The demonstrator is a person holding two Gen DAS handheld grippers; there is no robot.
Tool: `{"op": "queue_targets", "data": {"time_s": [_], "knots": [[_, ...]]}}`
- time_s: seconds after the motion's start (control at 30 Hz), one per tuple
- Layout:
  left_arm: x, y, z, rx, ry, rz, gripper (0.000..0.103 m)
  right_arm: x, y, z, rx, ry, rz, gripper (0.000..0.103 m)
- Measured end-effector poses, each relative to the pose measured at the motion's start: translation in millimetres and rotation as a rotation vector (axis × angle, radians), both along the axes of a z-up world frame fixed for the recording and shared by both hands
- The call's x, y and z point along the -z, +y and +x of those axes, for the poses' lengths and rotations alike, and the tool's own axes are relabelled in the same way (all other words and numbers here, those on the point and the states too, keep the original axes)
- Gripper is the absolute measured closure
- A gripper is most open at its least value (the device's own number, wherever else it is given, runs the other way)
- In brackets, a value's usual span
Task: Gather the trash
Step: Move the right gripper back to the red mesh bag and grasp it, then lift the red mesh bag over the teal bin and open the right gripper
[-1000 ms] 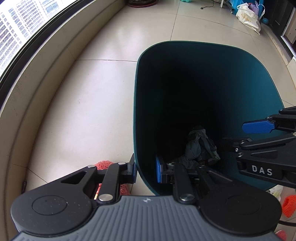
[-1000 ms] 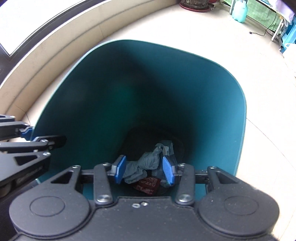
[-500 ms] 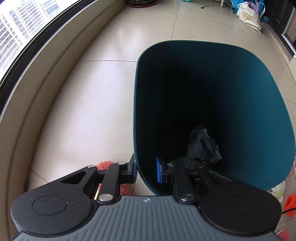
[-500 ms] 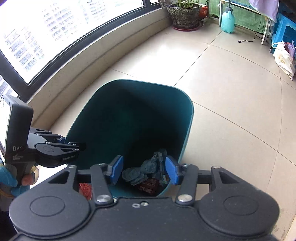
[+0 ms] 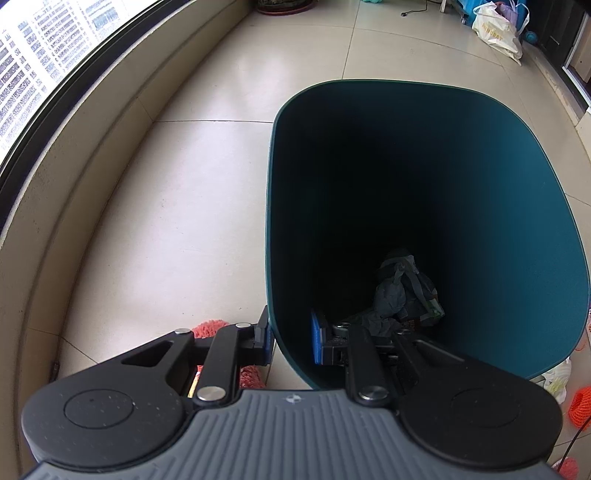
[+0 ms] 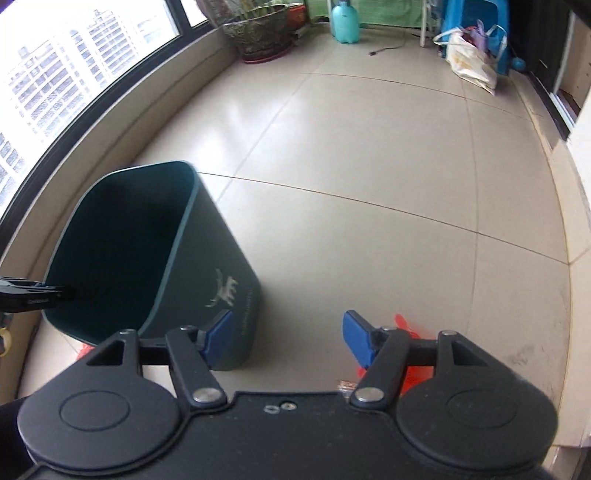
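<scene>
A dark teal trash bin (image 5: 517, 229) stands on the tiled floor, also in the right wrist view (image 6: 207, 280). My left gripper (image 5: 290, 338) is shut on the bin's near left wall, one blue pad outside and one inside. Crumpled grey trash and wrappers (image 5: 400, 295) lie at the bin's bottom. My right gripper (image 6: 286, 338) is open and empty, above the floor to the right of the bin. An orange-red net piece (image 6: 413, 354) lies on the floor under its right finger. Red fluffy trash (image 5: 210, 328) lies left of the bin.
A curved window ledge (image 5: 74, 206) runs along the left. A plant pot (image 6: 262, 37), a teal bottle (image 6: 345, 18) and bags (image 6: 469, 55) stand at the far end. A white bag (image 5: 557, 378) and orange netting (image 5: 580, 404) lie right of the bin.
My right gripper has pulled up out of the bin, swung right and opened wider. My left gripper has kept its hold on the bin wall.
</scene>
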State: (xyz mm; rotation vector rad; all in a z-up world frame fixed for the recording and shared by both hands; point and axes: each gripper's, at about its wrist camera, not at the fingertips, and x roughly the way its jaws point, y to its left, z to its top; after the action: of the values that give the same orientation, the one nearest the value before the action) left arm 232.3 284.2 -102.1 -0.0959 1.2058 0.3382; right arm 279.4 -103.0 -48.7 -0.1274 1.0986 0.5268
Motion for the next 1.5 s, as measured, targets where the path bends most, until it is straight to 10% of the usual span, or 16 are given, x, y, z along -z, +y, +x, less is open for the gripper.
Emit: {"op": "queue_targets", "data": {"time_s": [0.53, 1.23, 1.33, 1.5], "knots": [[3, -7, 1, 0.000, 0.007, 0.020, 0.084, 138, -86, 51, 0.266, 0.168, -0.113, 0.026], [15, -9, 5, 0.010, 0.041, 0.036, 0.084, 236, -53, 48, 0.200, 0.172, -0.360, 0.030], [16, -9, 6, 0.009, 0.040, 0.030, 0.084, 231, -61, 50, 0.231, 0.187, -0.337, 0.076], [15, -8, 6, 0.009, 0.037, 0.028, 0.084, 217, -72, 50, 0.257, 0.203, -0.302, 0.092]]}}
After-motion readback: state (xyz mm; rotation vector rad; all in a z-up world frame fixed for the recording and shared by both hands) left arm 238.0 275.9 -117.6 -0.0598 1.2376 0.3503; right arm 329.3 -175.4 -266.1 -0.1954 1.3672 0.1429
